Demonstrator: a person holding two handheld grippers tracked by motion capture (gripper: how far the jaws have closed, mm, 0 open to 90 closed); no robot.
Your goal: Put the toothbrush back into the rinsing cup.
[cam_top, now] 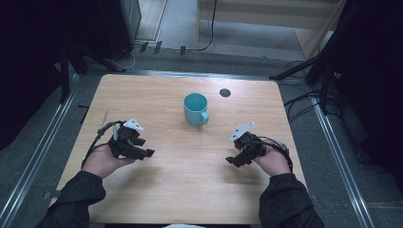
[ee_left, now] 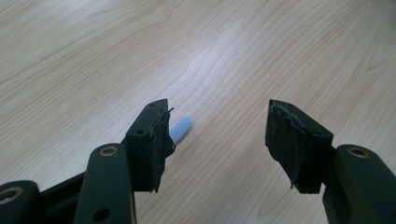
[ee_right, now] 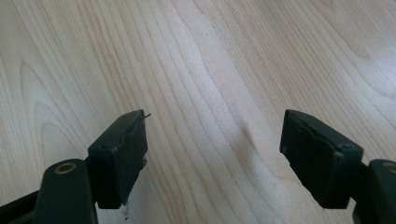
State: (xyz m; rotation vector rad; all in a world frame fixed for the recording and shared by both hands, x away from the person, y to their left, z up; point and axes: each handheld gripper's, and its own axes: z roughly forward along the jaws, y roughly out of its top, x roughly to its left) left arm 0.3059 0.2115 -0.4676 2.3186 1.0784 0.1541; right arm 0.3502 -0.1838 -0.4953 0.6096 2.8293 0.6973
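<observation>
Right now the teal ceramic mug stands upright mid-table, handle turned toward you. Your left gripper and right gripper flank it on your side, both empty with jaws spread, about equally near.

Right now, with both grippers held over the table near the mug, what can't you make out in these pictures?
- Inside of the teal mug: high view, its own wall hides the bottom, so contents cannot be told.
- Small ribbed blue piece: left gripper view, the left gripper partly covers it; what it is stays unclear.
- Dark round spot on the table: high view, too small to identify.
- Room at both sides: high view, too dark.
</observation>
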